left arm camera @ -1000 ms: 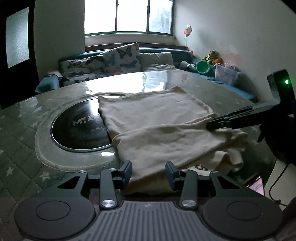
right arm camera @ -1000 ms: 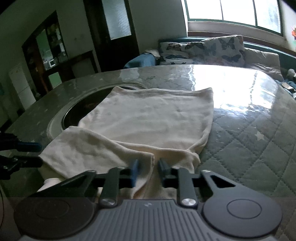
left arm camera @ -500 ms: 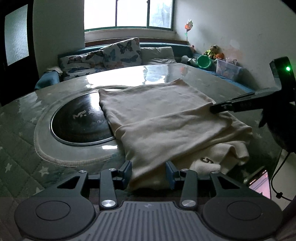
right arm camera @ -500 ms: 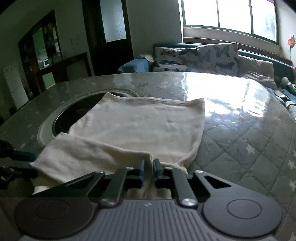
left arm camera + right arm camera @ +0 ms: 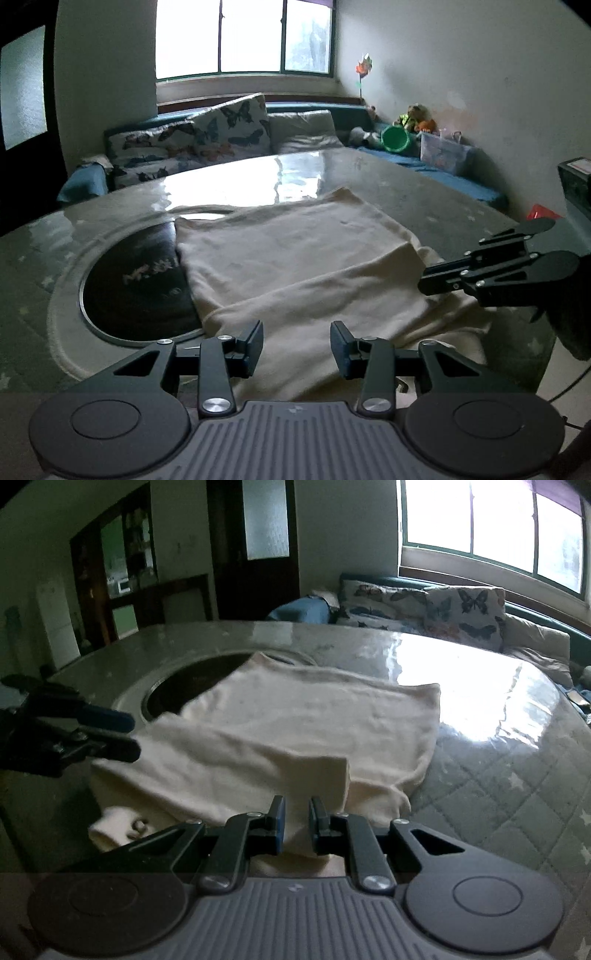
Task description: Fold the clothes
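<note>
A cream garment point(image 5: 306, 266) lies on the round table, its near part folded over the far part. It also shows in the right wrist view point(image 5: 295, 734). My left gripper point(image 5: 296, 345) is open and empty above the garment's near left edge. My right gripper point(image 5: 296, 821) is open with a narrow gap, above the garment's near right corner, holding nothing. The right gripper shows at the right of the left wrist view point(image 5: 436, 280). The left gripper shows at the left of the right wrist view point(image 5: 125, 734).
A dark round inset point(image 5: 136, 284) sits in the table point(image 5: 517, 775), partly under the garment. A sofa with butterfly cushions point(image 5: 221, 136) stands behind the table. Toys and a green bowl point(image 5: 397, 138) lie at the far right. The table edge drops off near both grippers.
My right gripper has let go of the garment's fold and opened slightly. Both grippers have pulled back and risen a little. The folded layer now rests on the garment.
</note>
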Tool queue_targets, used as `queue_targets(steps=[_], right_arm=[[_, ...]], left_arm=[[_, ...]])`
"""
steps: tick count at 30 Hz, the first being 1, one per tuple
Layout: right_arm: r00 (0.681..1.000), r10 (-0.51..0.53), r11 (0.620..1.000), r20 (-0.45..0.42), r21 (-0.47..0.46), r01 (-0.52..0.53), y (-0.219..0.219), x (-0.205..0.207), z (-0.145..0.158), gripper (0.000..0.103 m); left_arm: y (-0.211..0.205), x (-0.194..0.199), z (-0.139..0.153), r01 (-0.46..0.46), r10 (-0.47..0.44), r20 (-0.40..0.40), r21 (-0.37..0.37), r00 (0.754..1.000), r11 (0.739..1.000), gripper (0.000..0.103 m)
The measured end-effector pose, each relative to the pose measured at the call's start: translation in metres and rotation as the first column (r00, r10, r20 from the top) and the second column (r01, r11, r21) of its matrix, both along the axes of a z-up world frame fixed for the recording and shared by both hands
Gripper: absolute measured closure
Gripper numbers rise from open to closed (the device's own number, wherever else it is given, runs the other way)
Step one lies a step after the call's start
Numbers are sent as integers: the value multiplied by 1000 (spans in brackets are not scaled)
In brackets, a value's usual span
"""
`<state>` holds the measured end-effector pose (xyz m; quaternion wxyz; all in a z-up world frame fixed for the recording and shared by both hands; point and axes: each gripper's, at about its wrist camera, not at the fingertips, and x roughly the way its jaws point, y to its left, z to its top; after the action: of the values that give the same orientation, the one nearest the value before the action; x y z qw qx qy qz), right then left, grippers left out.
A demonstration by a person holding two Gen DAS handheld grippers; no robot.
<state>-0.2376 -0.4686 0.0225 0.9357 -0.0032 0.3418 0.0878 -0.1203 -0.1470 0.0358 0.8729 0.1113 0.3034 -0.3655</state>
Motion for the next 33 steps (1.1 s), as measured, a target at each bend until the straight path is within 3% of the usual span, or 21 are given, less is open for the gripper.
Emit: queue_targets(steps=[5,13,21,25,33], right_arm=[[1000,-11,1000,-16,4,11,-7,-3,0,90],[999,-17,999,36,34,16,-8,17,14,90],[998,-60,997,-8,41,60,-18,44,-7,90],[998,-59,997,-3,47,59,-24,34,2,89],[998,65,996,-11,-61,-65,-18,-24,21,82]], left_arm=[[-2,9,-13,4,-2,-50,39,999,999,60],[-7,22,1,4,-4,-27,-6,1000,1000,60],[-14,49,-22,-23,25,-77,27,997,999,59],[-9,40,-16,3,-1,-55,32,999,999,58],[15,-5,-2,138,-143,39,94,989,986,54]])
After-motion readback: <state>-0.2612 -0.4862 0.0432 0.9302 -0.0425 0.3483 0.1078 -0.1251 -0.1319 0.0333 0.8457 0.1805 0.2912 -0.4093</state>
